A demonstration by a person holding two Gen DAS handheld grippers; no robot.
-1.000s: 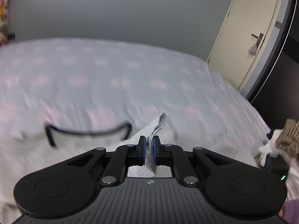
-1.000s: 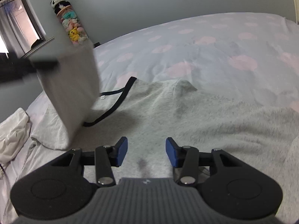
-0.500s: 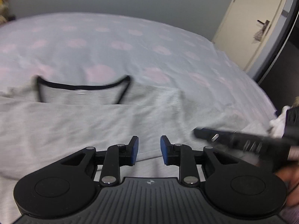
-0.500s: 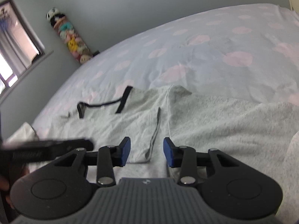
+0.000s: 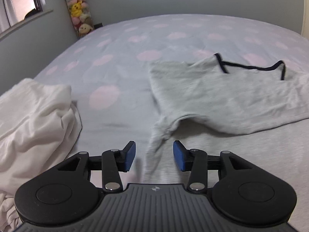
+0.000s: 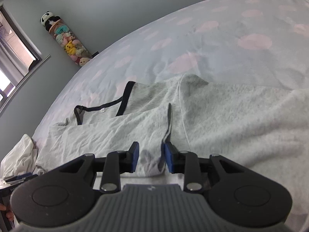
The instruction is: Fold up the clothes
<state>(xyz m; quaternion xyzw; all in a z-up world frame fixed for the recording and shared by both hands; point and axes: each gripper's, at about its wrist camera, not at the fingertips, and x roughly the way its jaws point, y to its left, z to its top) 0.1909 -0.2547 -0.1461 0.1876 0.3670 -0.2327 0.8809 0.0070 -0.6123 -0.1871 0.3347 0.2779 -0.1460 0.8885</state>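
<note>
Grey walls close off the room behind a bed [image 5: 119, 61] covered in a pale sheet with pink spots. Against the wall, at about eleven o'clock in both wrist views, stands a tall clear tube [image 6: 67, 42] packed with small plush toys, a panda sitting on its top; a window [image 5: 21, 2] lies further to nine o'clock of it.

Spread on the bed is a grey T-shirt [image 5: 222, 89] with a dark-trimmed neckline [image 5: 251, 67], its body partly folded over on itself. In the left wrist view it fills the two o'clock area, with one bunched sleeve trailing down to six o'clock. The left gripper [image 5: 154, 155] has just been opening: its blue pads stand apart, the blurred sleeve fabric runs between them, and they do not seem to press on it. A heap of white cloth [image 5: 32, 119] lies at nine o'clock, well apart from the shirt.

In the right wrist view the right gripper [image 6: 150, 157] has just been closing around a folded flap of the T-shirt [image 6: 135, 119]; the flap sits between the pads, the right pad at its edge, a little gap left on the other side.
</note>
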